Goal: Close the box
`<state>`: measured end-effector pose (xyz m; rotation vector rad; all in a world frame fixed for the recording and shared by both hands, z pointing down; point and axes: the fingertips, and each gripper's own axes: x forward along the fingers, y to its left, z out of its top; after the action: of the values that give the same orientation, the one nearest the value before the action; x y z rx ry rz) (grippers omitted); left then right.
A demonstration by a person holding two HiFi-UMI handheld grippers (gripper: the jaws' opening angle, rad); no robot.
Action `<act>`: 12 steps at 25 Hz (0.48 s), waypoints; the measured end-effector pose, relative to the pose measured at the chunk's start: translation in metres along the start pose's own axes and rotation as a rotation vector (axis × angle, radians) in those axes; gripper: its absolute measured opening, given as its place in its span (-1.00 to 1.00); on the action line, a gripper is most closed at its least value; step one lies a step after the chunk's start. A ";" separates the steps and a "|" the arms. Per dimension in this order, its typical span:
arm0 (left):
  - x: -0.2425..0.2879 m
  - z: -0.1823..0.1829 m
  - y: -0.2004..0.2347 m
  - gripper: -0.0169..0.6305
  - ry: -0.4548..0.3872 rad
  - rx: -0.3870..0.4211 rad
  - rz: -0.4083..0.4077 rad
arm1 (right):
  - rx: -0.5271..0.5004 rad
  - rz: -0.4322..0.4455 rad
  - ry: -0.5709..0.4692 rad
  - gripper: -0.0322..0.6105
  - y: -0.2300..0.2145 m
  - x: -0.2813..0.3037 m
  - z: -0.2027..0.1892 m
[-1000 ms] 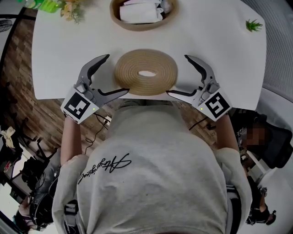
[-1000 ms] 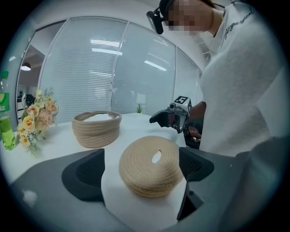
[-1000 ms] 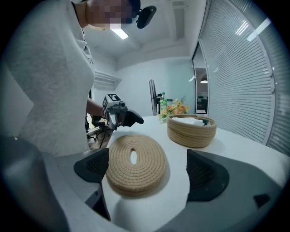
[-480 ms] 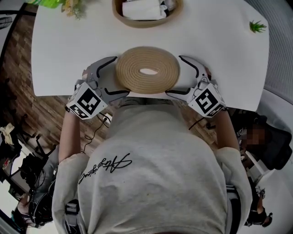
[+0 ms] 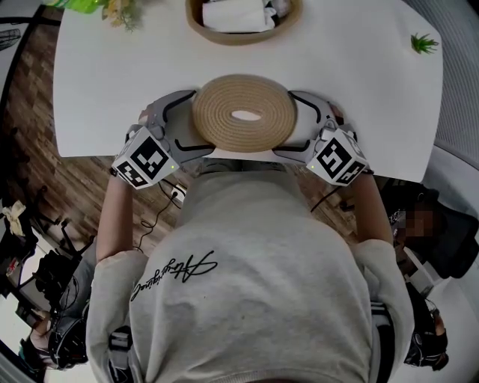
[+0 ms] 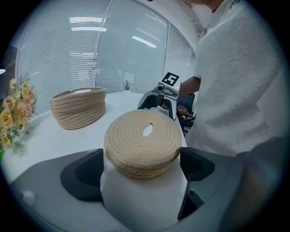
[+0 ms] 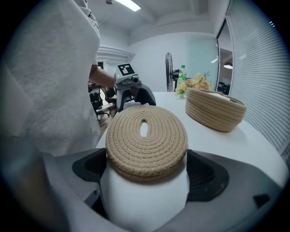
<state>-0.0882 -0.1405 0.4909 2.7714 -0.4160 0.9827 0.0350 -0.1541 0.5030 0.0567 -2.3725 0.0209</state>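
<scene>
A round woven rope lid (image 5: 224,126) with a slot in its middle lies flat on the white table (image 5: 112,75) near the front edge. The woven basket (image 5: 239,39), holding white contents, stands further back. My left gripper (image 5: 200,122) is open, and the lid's left side (image 6: 142,145) lies between its jaws. My right gripper (image 5: 284,123) mirrors it on the lid's right side (image 7: 145,145); its jaws have just been opening and stand wide, with the lid's edge between them. In neither gripper view do the pads visibly squeeze the lid. The basket (image 6: 77,108) (image 7: 215,111) stands apart from the lid.
A bunch of flowers (image 5: 120,11) and a green bottle sit at the table's far left corner. A small green plant (image 5: 423,43) is at the far right. The person's torso is close against the table's front edge. A fan (image 7: 168,72) stands beyond the table.
Both grippers have sunk and tipped downward, closing in on the lid from either side until their jaws straddle its edges. The lid and the basket have stayed in place.
</scene>
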 end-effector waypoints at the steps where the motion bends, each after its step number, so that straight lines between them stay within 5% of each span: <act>1: 0.000 0.000 0.000 0.62 0.004 -0.002 0.000 | -0.003 0.004 0.006 0.82 0.000 0.000 0.000; 12: -0.008 0.017 0.007 0.60 -0.023 0.013 0.021 | -0.013 0.002 -0.012 0.79 -0.010 -0.009 0.013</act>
<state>-0.0865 -0.1500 0.4729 2.7983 -0.4448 0.9629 0.0332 -0.1642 0.4875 0.0484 -2.3845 0.0061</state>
